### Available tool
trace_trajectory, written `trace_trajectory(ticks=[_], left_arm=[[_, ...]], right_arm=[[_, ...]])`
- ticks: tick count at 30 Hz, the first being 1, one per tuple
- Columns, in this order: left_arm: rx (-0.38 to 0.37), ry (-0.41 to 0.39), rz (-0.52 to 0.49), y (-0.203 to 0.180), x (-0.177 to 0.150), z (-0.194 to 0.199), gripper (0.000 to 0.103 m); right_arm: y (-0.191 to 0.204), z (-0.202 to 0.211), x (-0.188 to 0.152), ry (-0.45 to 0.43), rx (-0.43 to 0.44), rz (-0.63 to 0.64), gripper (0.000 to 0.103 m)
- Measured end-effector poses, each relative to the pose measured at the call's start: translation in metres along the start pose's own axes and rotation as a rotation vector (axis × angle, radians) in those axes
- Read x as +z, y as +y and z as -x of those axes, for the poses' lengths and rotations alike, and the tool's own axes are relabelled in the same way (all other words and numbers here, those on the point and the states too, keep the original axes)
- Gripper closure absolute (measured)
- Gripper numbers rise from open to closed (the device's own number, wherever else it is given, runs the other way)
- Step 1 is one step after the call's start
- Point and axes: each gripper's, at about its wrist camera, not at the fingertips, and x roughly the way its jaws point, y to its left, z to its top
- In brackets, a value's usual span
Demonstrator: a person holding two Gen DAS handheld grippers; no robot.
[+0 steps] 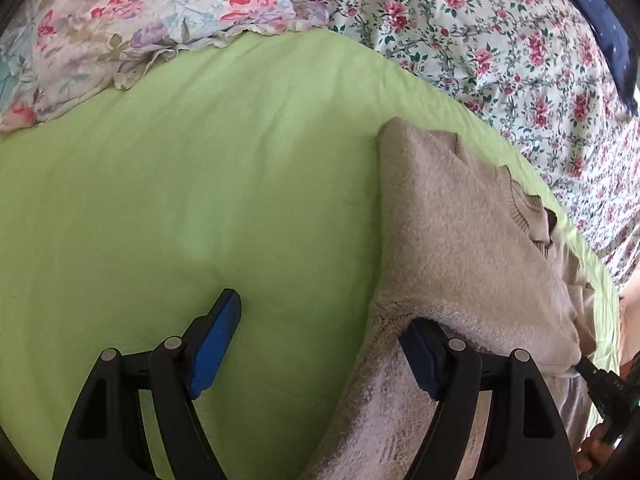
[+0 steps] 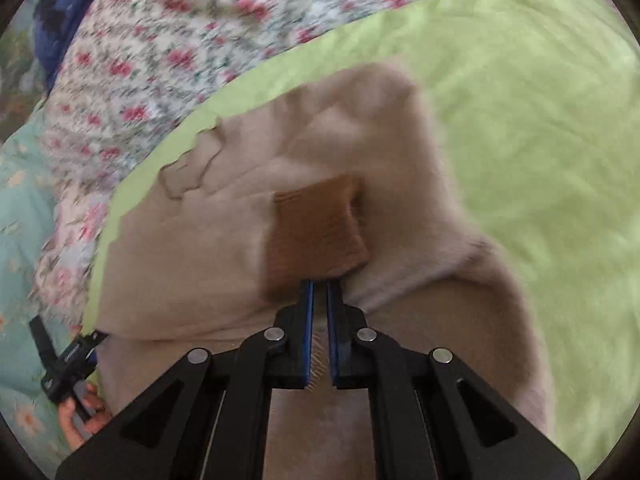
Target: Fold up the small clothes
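A beige fuzzy sweater (image 1: 452, 240) lies on the green sheet (image 1: 200, 184) at the right of the left wrist view. My left gripper (image 1: 320, 348) is open; its right finger (image 1: 424, 360) sits under a raised fold of the sweater, its left finger (image 1: 216, 344) over bare sheet. In the right wrist view my right gripper (image 2: 319, 292) is shut on the sweater's ribbed brown cuff (image 2: 316, 232) and holds it over the sweater body (image 2: 192, 264). The right gripper's tip also shows in the left wrist view (image 1: 588, 368).
A floral pillow (image 1: 132, 24) lies at the back left. A floral duvet (image 1: 500, 48) runs along the right of the sheet and shows in the right wrist view (image 2: 160, 52). The left hand and tool (image 2: 72, 368) are at the lower left there.
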Motion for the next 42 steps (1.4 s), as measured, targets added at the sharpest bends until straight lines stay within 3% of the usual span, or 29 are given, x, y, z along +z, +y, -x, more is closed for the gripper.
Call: trace_trajectory(ticks=[3, 5, 8, 9, 11, 14, 16, 19, 22, 31, 37, 42], left_arm=[[0.007, -0.004, -0.022, 0.004, 0.002, -0.002, 0.025], [0.01, -0.006, -0.029, 0.005, 0.0, -0.001, 0.025], [0.023, -0.005, -0.04, 0.003, -0.001, -0.002, 0.026], [0.026, -0.005, -0.043, 0.003, 0.0, -0.002, 0.026], [0.024, -0.001, -0.044, 0.003, 0.002, -0.003, 0.025], [0.018, 0.014, -0.06, 0.005, 0.003, -0.001, 0.025], [0.022, 0.023, -0.091, 0.006, -0.001, 0.005, 0.025], [0.003, 0.047, -0.138, 0.01, -0.015, 0.019, 0.026], [-0.055, 0.077, -0.175, 0.016, -0.036, 0.041, 0.026], [-0.198, 0.194, -0.292, 0.028, -0.122, 0.105, 0.024], [-0.321, 0.254, -0.376, 0.03, -0.183, 0.137, 0.022], [-0.462, 0.283, -0.384, 0.037, -0.221, 0.159, 0.021]], right_arm=[[0.003, 0.03, 0.0, -0.133, -0.017, 0.004, 0.095], [0.013, 0.035, 0.005, -0.164, 0.041, 0.026, 0.095], [0.031, 0.001, 0.011, -0.04, 0.12, 0.079, 0.095], [0.034, -0.02, 0.013, 0.028, 0.107, 0.093, 0.095], [0.029, -0.043, 0.015, 0.075, 0.002, 0.089, 0.095], [0.0, -0.033, 0.022, 0.014, -0.03, -0.009, 0.096], [-0.013, -0.005, 0.022, -0.046, -0.049, -0.064, 0.093], [-0.021, 0.035, 0.014, -0.073, 0.014, -0.069, 0.084], [-0.02, 0.071, -0.005, -0.077, 0.035, -0.024, 0.07], [-0.025, 0.137, -0.099, 0.023, 0.113, 0.093, 0.068], [-0.058, 0.182, -0.154, 0.084, 0.119, 0.127, 0.062], [-0.089, 0.195, -0.2, 0.201, 0.149, 0.123, 0.059]])
